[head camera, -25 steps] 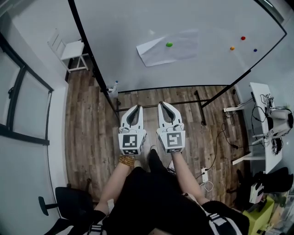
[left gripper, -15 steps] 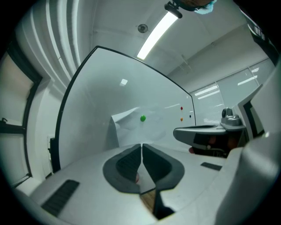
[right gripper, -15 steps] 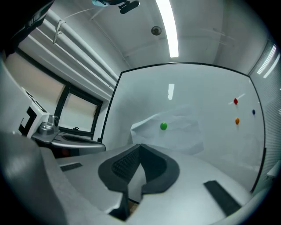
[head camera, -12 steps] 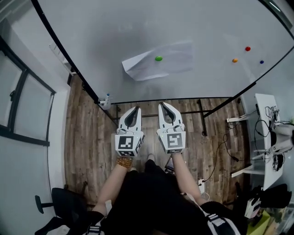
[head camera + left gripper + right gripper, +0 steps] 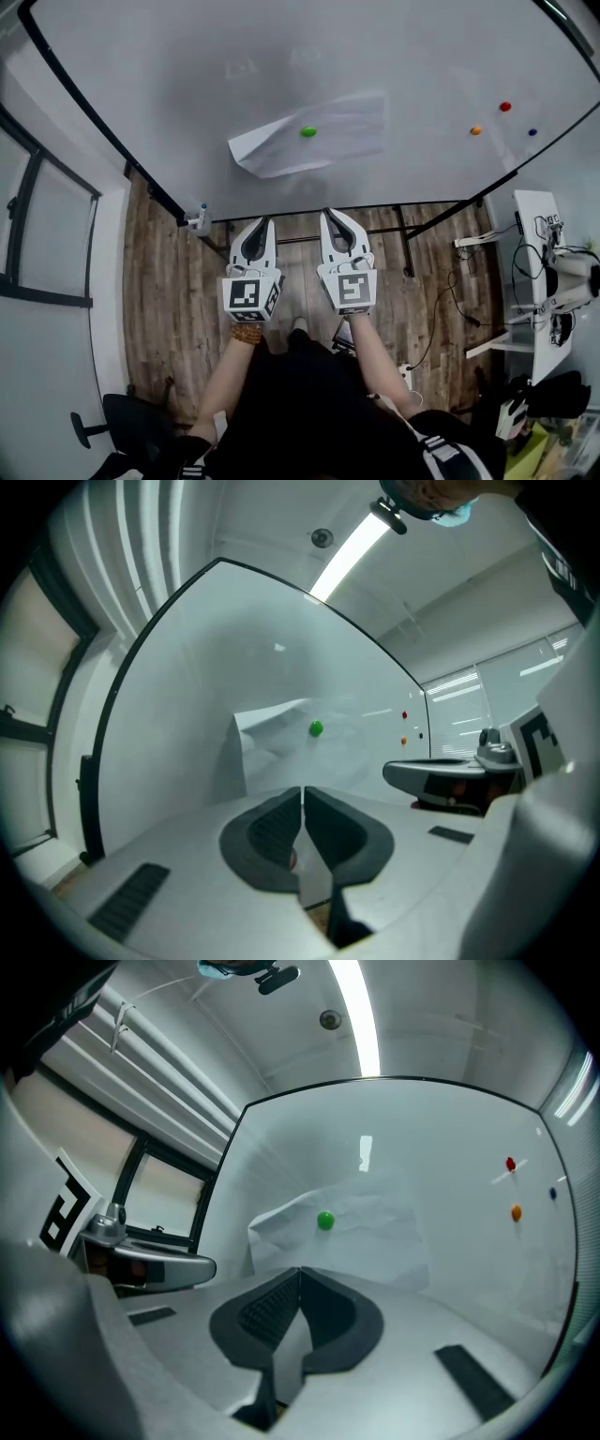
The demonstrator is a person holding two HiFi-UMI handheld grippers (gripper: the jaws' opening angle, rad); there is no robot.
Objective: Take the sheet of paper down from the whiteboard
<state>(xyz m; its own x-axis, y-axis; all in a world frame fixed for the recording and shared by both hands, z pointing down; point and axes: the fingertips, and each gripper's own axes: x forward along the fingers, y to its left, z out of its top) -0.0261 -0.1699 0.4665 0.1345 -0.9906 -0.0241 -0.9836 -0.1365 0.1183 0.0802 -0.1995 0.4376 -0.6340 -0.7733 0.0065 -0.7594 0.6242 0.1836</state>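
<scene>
Pointing toward 12 o'clock, the left gripper point(image 5: 260, 223) and right gripper point(image 5: 335, 216) sit side by side, both jaw pairs clenched on nothing. Well apart at 12 o'clock, the sheet of paper point(image 5: 349, 131) hangs on the whiteboard point(image 5: 169, 66). Its long axis runs 9-to-3, and its green magnet point(image 5: 307, 132) lies slightly nearer the right gripper.

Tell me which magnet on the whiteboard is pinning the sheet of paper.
The green magnet: it alone sits on the sheet of paper. The red magnet, orange magnet and blue magnet sit apart on bare whiteboard, to its right.
</scene>
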